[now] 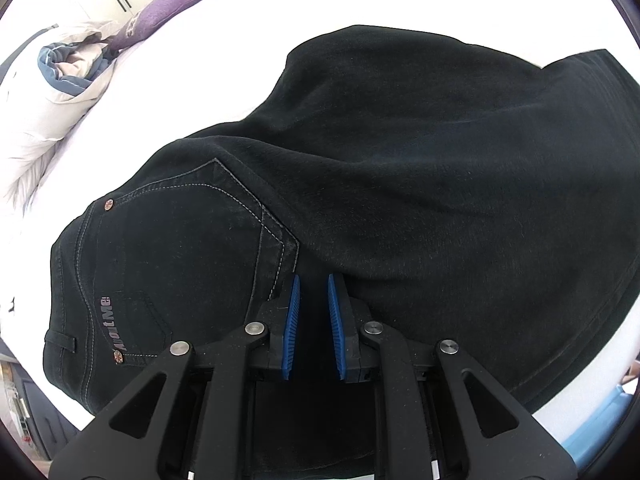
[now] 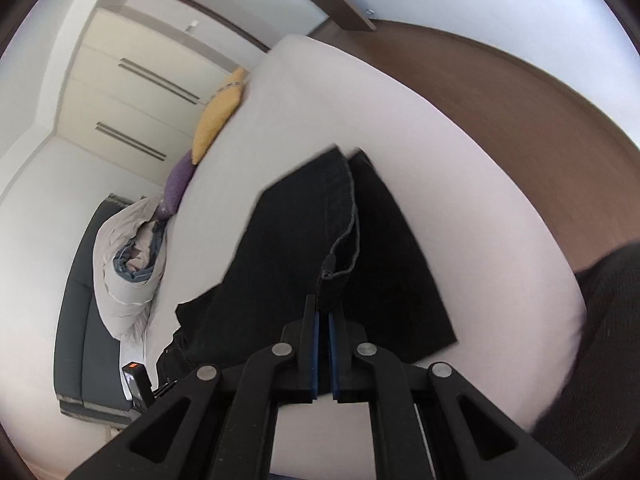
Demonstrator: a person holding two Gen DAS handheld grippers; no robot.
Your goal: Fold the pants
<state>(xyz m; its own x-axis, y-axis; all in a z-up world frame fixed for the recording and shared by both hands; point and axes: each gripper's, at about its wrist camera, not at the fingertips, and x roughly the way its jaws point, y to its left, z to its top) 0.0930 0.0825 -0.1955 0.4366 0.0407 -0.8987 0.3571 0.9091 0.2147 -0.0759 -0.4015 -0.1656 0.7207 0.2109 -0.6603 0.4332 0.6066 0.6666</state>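
Black jeans (image 1: 400, 180) lie spread on a white bed (image 1: 208, 92), with the stitched front pocket and a logo patch at the lower left. My left gripper (image 1: 313, 280) points down at the seat area beside the pocket, its blue pads close together with black fabric pinched between them. In the right wrist view, a leg of the jeans (image 2: 288, 248) stretches away over the bed (image 2: 460, 184). My right gripper (image 2: 324, 304) is shut on the leg's hem corner, which is lifted off the sheet and folds back over the leg beneath it.
A bunched grey-and-blue duvet (image 1: 68, 68) and a purple pillow (image 1: 160, 12) sit at the bed's far left, and a yellow pillow (image 2: 218, 116) lies beyond them. A wardrobe (image 2: 132, 80) stands behind. Brown floor (image 2: 520, 92) runs along the bed's right edge, where a person's dark clothing (image 2: 600, 340) shows.
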